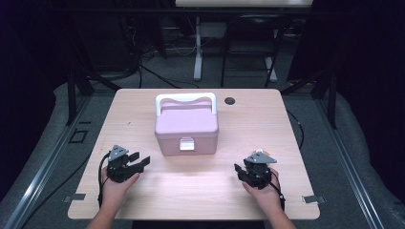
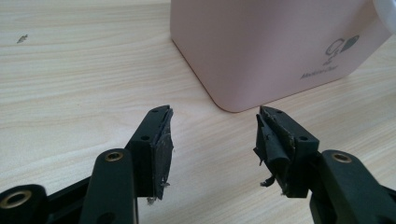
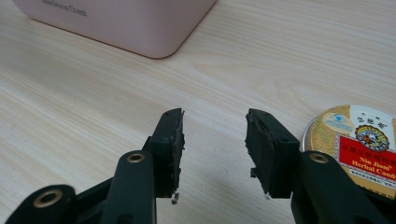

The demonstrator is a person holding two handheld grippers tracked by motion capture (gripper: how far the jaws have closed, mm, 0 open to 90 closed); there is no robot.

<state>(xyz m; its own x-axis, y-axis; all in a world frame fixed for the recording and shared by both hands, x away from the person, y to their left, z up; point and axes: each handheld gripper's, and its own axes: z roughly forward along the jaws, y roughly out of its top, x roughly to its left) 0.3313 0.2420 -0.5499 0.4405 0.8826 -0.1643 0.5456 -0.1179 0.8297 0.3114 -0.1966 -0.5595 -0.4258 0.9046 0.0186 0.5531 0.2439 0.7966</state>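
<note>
Pink plastic box (image 1: 186,128) sits mid-table, lid down, white handle (image 1: 186,99) folded toward the far side, white latch (image 1: 186,143) facing the person, so the front is set up for access from the near edge. Left gripper (image 1: 138,161) rests on the wooden table (image 1: 200,191) near the box's front-left corner, jaws parted and empty, aimed at that corner (left gripper view shows the rounded pink corner (image 2: 233,100) just ahead of the tips). Right gripper (image 1: 241,172) sits off the front-right side, jaws also apart with nothing between. Round candy tin (image 3: 362,135) lies flat just beside its right jaw, not gripped; label reads herbal candy. Judgement: both hands parked either side as a start pose, tin likely meant to go in the box once the latch is opened.
</note>
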